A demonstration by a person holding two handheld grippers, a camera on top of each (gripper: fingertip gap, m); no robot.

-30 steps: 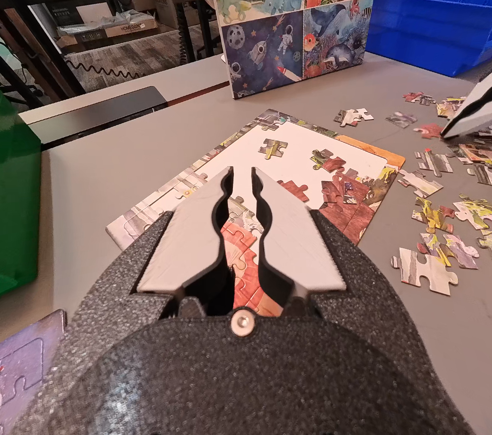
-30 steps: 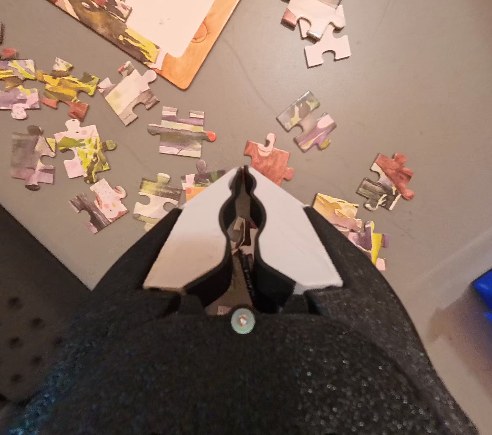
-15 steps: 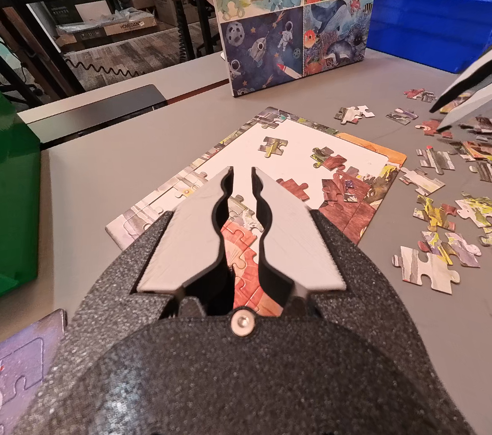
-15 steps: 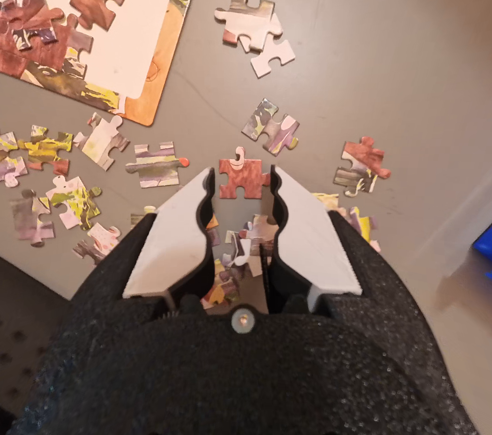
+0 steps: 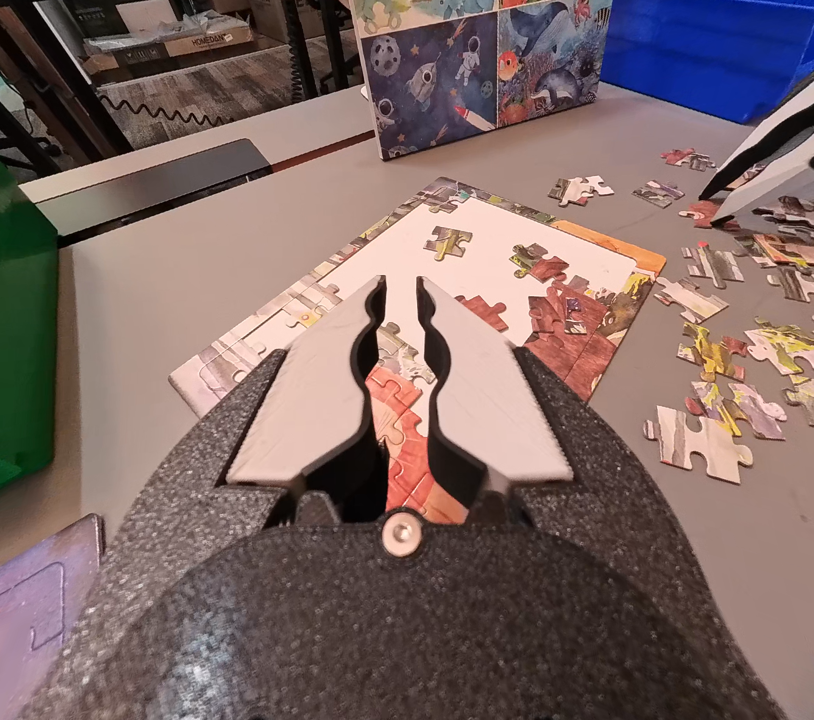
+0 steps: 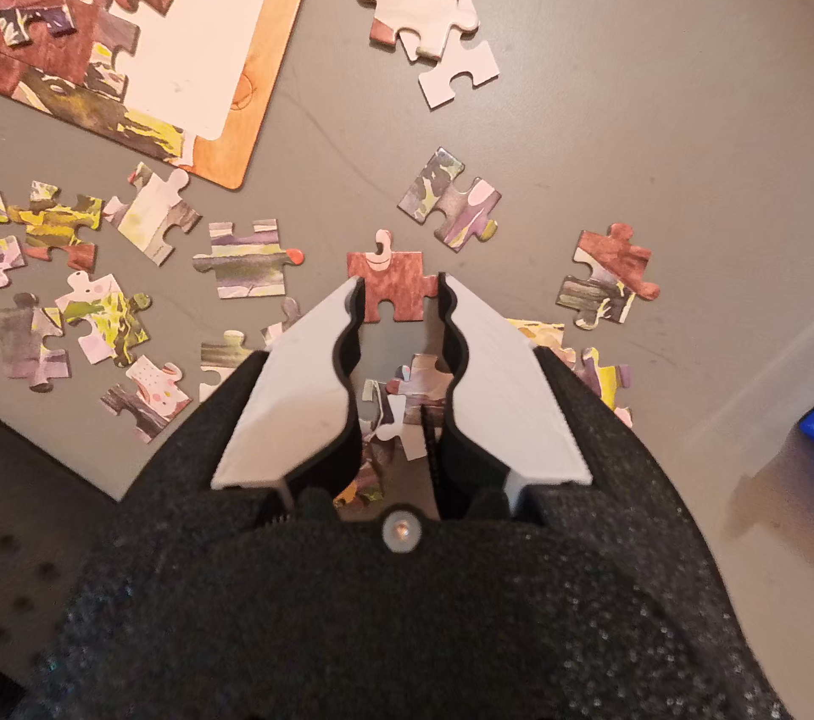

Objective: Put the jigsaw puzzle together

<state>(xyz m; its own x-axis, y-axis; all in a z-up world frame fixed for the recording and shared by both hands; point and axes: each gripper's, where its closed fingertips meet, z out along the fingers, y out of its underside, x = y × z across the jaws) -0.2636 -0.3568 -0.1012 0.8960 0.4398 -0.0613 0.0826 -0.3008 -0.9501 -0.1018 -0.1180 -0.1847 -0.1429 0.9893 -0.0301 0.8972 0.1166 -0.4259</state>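
— What's crowding the brown piece (image 6: 393, 288)?
— Loose pieces all round it on the grey table (image 6: 616, 104); the puzzle board (image 6: 246, 51) lies up-left. The right gripper (image 6: 398, 280) straddles it, jaws parted, not clamped.
— And the left gripper (image 5: 401, 280)?
— Over the board (image 5: 484, 258), slightly parted, empty. The picture box (image 5: 480, 25) stands beyond.

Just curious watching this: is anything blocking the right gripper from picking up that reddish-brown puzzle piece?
Nothing visible is. The reddish-brown piece lies flat on the grey table, apart from other pieces, and the right gripper already has its open fingers on either side of it. Loose pieces lie nearer the gripper's base.
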